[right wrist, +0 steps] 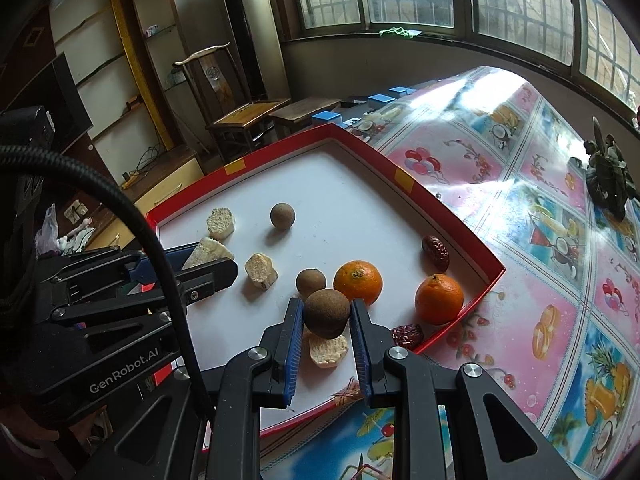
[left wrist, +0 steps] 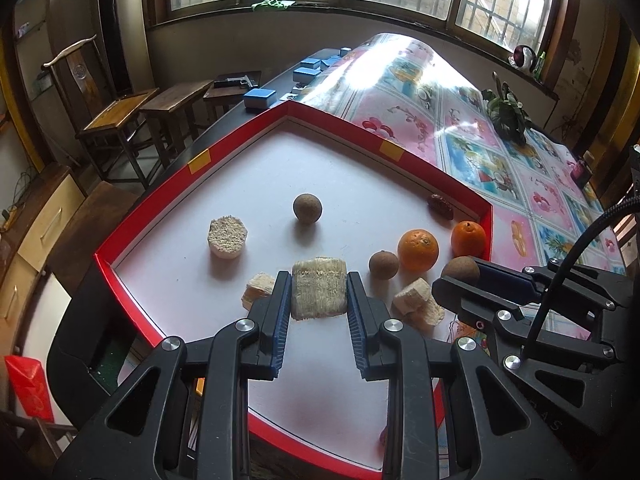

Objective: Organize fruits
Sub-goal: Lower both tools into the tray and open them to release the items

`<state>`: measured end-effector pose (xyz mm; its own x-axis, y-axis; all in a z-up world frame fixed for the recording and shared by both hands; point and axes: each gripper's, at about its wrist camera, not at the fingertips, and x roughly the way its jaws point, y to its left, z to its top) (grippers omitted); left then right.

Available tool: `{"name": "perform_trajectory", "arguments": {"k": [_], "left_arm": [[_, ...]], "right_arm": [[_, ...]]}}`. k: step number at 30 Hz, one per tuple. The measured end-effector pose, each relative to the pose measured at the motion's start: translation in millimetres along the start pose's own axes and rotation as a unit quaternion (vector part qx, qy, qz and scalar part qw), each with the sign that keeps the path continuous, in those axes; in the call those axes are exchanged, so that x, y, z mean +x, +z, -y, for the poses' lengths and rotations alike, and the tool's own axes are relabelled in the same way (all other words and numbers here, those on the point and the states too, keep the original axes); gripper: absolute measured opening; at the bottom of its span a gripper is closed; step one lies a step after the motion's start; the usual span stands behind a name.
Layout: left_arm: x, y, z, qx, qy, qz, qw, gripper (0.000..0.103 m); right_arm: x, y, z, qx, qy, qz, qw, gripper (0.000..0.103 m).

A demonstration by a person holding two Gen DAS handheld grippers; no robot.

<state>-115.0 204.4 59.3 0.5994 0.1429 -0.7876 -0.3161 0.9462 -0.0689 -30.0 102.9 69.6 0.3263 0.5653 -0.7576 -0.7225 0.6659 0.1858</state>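
Red-walled tray (left wrist: 144,216) with white floor fills the middle of both views, sitting on a table with glossy fruit-print cloth (left wrist: 472,128). Left gripper (left wrist: 319,292) at bottom centre of the left wrist view, both blue pads pressed against a pale fibrous block (left wrist: 319,288), held clamped between them, block upright. Right gripper (right wrist: 326,312) at bottom centre of the right wrist view, closed onto a brown round fruit (right wrist: 327,313), pads touching both its sides; same fruit shows at right edge of left view (left wrist: 460,273) in that gripper's tip. Under it on the tray floor, a pale chunk (right wrist: 328,351). Just above in frame: second brown fruit (right wrist: 311,282) touching or almost touching an orange (right wrist: 358,282). Second orange (right wrist: 439,299) near the tray's right wall, right of centre. Dark red date (right wrist: 436,253) by that wall, upper right of the oranges; another date (right wrist: 407,335) at the tray's near right wall, can't tell if inside or out. Third brown fruit (right wrist: 282,216) alone mid-tray, well apart from the rest. Round pale piece (right wrist: 221,223) at upper left of tray, another pale chunk (right wrist: 261,271) left of centre. Wooden chair (right wrist: 240,112) in background, upper left.
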Motion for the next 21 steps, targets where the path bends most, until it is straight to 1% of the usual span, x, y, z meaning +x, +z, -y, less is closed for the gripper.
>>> {"name": "perform_trajectory", "arguments": {"k": [9, 13, 21], "left_arm": [[10, -5, 3, 0.006, 0.020, -0.004, 0.9998, 0.026], [11, -6, 6, 0.010, 0.028, 0.000, 0.9996, 0.026], [11, -6, 9, 0.009, 0.039, 0.003, 0.9992, 0.026]], "right_arm": [[14, -6, -3, 0.001, 0.008, -0.014, 1.000, 0.023], [19, -7, -3, -0.003, 0.010, -0.020, 1.000, 0.023], [20, -11, -4, -0.003, 0.014, -0.024, 1.000, 0.023]]}}
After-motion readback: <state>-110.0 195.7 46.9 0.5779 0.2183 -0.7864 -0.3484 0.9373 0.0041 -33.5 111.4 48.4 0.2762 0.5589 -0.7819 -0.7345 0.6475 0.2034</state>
